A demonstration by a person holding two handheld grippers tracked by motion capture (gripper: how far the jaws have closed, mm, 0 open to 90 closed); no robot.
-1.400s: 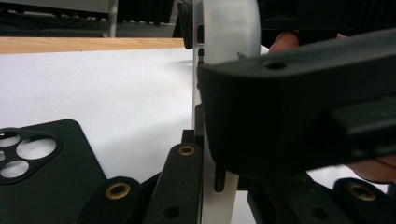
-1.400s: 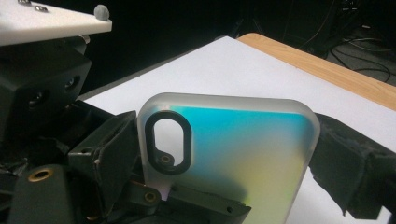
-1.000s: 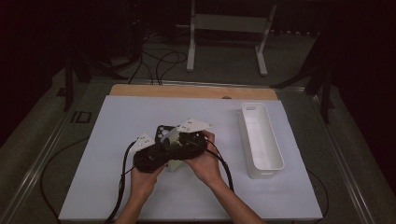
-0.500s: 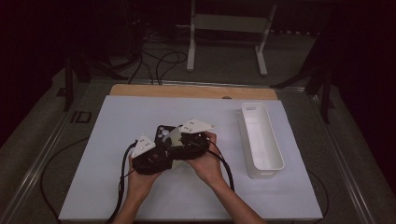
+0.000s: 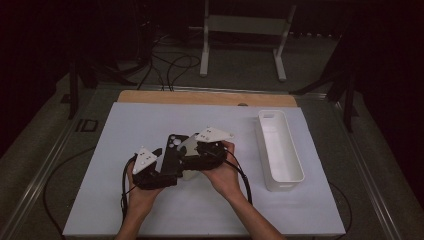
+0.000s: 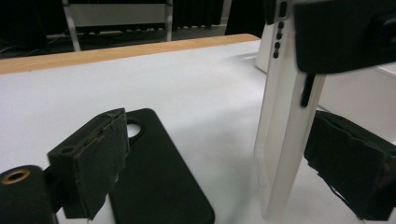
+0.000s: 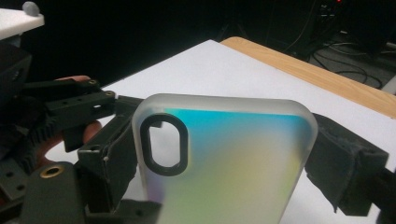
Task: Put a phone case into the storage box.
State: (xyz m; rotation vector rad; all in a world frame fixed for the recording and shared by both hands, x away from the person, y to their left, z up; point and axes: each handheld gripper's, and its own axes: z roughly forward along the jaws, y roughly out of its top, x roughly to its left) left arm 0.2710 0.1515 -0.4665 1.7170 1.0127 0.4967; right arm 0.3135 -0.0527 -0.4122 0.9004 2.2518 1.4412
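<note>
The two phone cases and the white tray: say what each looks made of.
Clear phone case, held in the right claw: looks like frosted, translucent soft plastic with an iridescent sheen and a dark camera ring. Black phone case, lying flat on the table: matte, probably rubbery silicone or plastic, no glare. White tray: smooth, opaque, thin-walled, likely moulded rigid plastic.

Both forearms reach in side by side, the left gripper (image 5: pixel 162 172) with jaws spread apart, the right gripper (image 5: pixel 192 160) clamped, the two nearly touching.

No readable text, label, brand or number on anything here.
</note>
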